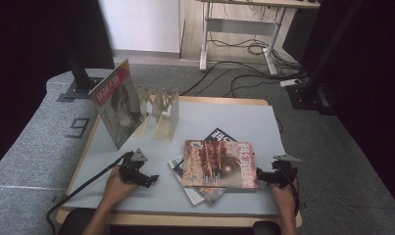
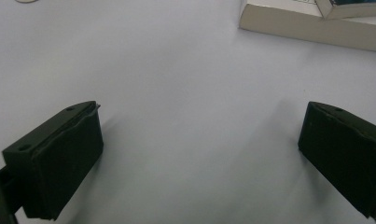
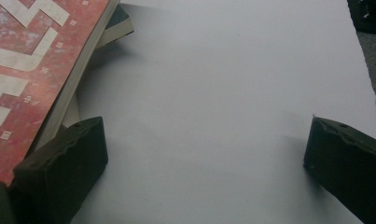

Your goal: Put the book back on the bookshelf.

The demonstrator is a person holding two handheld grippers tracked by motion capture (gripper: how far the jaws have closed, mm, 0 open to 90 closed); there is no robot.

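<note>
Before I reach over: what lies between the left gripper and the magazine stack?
Bare grey table top between left gripper and magazine stack, in the high view.

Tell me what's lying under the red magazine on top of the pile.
Under the red magazine lie at least two more: a black-covered magazine poking out at the far side and a pale one at its left. Their covers are mostly hidden, so any further ones cannot be counted.

A lab: black rig posts [image 1: 77,63], floor cables [image 1: 234,73], adjustable desk [image 1: 244,24].
</note>
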